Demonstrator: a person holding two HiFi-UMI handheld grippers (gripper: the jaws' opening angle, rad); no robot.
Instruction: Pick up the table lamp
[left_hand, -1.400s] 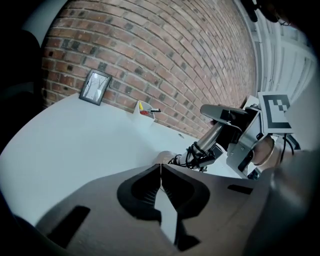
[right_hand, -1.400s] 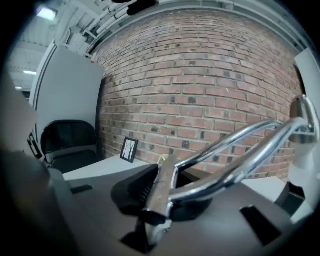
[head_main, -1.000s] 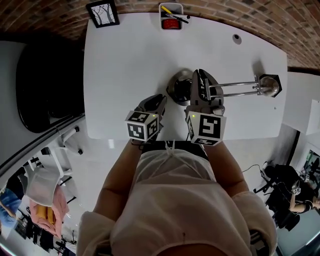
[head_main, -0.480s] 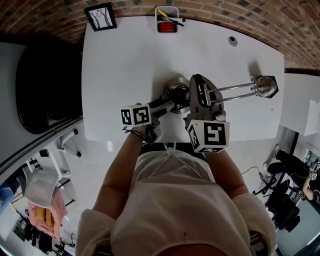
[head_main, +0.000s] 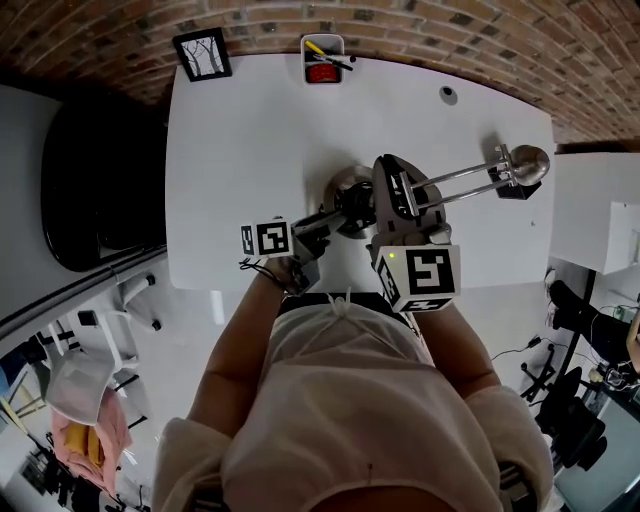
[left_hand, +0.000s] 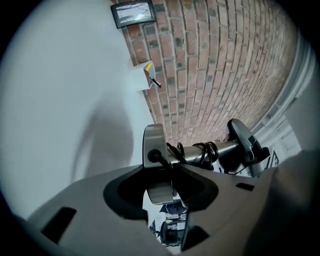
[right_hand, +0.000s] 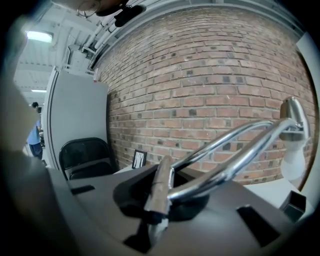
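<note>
The table lamp has a round metal base (head_main: 347, 188), two chrome arms (head_main: 465, 178) and a small head (head_main: 528, 163); it hangs tilted above the white table (head_main: 240, 150). My right gripper (head_main: 396, 182) is shut on the short bar (right_hand: 160, 187) where the arms (right_hand: 235, 150) meet. My left gripper (head_main: 326, 217), rolled on its side, comes at the base from the left. Its jaws are closing, with the base rim (left_hand: 157, 150) between them and the pads touching it. A black cord (left_hand: 200, 150) is wound round the stem.
A framed picture (head_main: 203, 53) and a white pen holder (head_main: 322, 60) stand at the table's far edge by the brick wall. A small round fitting (head_main: 447, 95) sits far right. A black chair (head_main: 95, 180) stands to the left, a white cabinet (head_main: 590, 210) to the right.
The left gripper rolled, opened wide and moved in to the lamp's base, then began closing on it. The right gripper rose with the lamp, and the lamp's head lifted off the table.
</note>
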